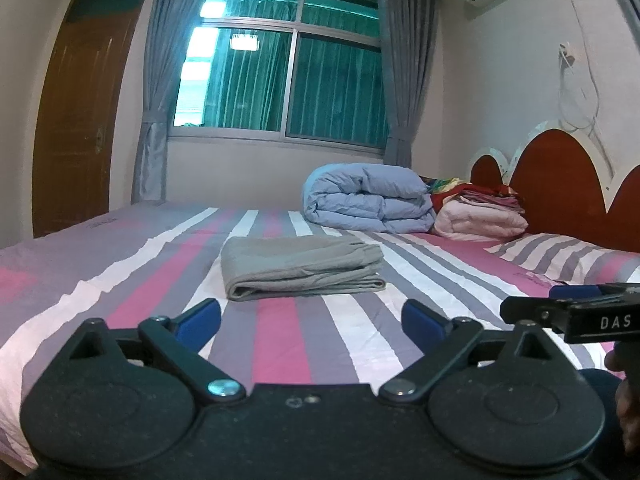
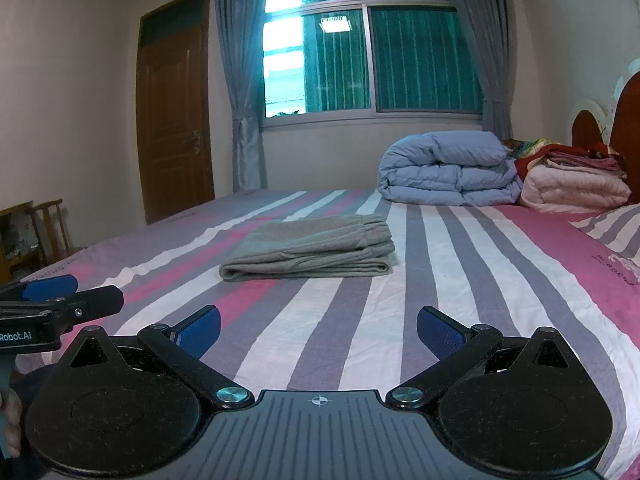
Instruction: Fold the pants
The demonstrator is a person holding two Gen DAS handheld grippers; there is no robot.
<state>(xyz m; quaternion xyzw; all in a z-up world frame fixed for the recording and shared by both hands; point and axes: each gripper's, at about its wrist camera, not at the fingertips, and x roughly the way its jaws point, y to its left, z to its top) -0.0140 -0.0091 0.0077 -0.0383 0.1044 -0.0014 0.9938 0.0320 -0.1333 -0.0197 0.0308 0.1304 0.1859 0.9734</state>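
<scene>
Left wrist view: the left gripper (image 1: 311, 318) is seen spread wide and empty, with the grey pants (image 1: 302, 266) lying ahead of it on the striped bed (image 1: 280, 344), folded into a compact stack. Right wrist view: the right gripper (image 2: 319, 330) is likewise held wide apart, nothing gripped, pants (image 2: 310, 248) ahead and apart. Folding is judged essentially complete; nothing evidently remains.

Each gripper, the left gripper (image 1: 311, 318) and the right gripper (image 2: 318, 330), is built of matte black plastic with two round discs, triangular cut-outs, silver pivot bolts and blue ribbed finger pads (image 2: 440, 334). White lettering "DAS" and "Robot.AI" is printed on the side bars.
</scene>
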